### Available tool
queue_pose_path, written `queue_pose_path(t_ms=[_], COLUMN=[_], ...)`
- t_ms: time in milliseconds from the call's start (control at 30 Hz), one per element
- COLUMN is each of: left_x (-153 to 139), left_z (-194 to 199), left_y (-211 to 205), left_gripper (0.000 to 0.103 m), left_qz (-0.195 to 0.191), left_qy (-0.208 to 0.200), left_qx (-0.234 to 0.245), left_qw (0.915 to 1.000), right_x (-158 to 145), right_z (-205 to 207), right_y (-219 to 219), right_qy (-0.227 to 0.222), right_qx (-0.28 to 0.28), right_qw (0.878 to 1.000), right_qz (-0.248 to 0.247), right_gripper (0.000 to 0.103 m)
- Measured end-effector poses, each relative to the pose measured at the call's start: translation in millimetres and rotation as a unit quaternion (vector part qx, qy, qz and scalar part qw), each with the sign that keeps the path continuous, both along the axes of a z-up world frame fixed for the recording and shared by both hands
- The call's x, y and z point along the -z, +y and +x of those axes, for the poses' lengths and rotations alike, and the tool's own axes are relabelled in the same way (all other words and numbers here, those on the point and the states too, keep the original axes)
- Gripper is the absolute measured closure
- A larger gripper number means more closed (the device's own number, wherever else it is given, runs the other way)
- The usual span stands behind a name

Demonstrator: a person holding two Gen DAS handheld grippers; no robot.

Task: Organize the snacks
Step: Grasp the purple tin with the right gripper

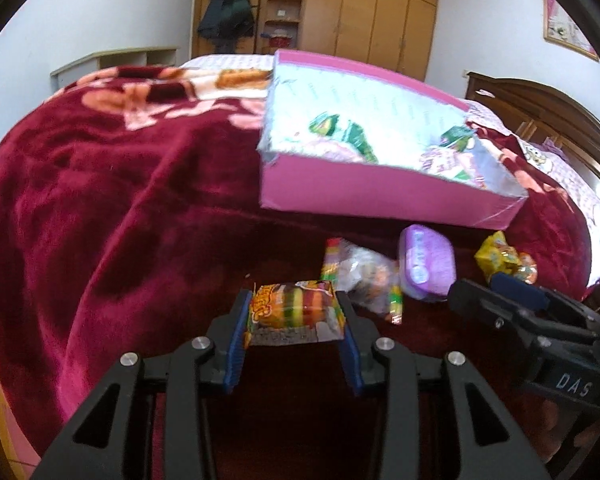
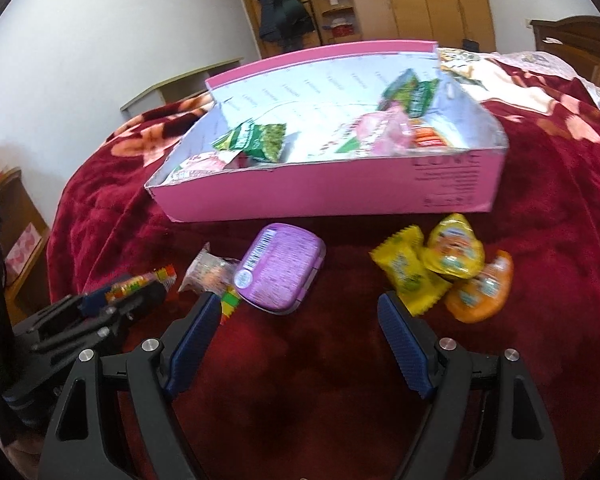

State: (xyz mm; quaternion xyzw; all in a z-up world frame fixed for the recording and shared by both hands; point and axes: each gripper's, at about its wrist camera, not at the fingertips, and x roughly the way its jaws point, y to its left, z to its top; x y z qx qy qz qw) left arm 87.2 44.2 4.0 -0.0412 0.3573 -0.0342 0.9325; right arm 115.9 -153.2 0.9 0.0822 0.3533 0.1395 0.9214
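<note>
Red blanket [image 1: 100, 200]; burger snack pack [image 1: 296, 312] clamped in left tool [image 1: 296, 320].

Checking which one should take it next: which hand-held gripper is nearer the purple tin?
Right. The right hand-held gripper is open just short of the purple tin; the left hand-held gripper, off to its side, grips the burger gummy packet.

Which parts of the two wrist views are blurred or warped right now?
Left wrist view: the pink cardboard box and purple plastic tin are motion-smeared, while the burger-print gummy packet in the left hand-held gripper stays sharp. Right wrist view: the yellow and orange snack pouches are softly blurred; fisheye bends the red blanket and darkens the corners.
</note>
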Motion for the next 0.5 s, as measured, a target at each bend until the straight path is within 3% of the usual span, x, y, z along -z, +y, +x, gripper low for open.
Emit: queue_pose_path(t_ms=[500], left_x=[6.2], left_z=[0.1], left_y=[5.4], left_gripper=[0.061], left_qz=[-0.018], left_qy=[-0.001], left_qx=[0.007], left_qw=[0.9998], right_x=[12.4], right_z=[30.5], right_y=[25.6], right_qy=[0.015], right_qx=[-0.005], right_qw=[0.999], right_qz=[-0.03], right_gripper=[0.032])
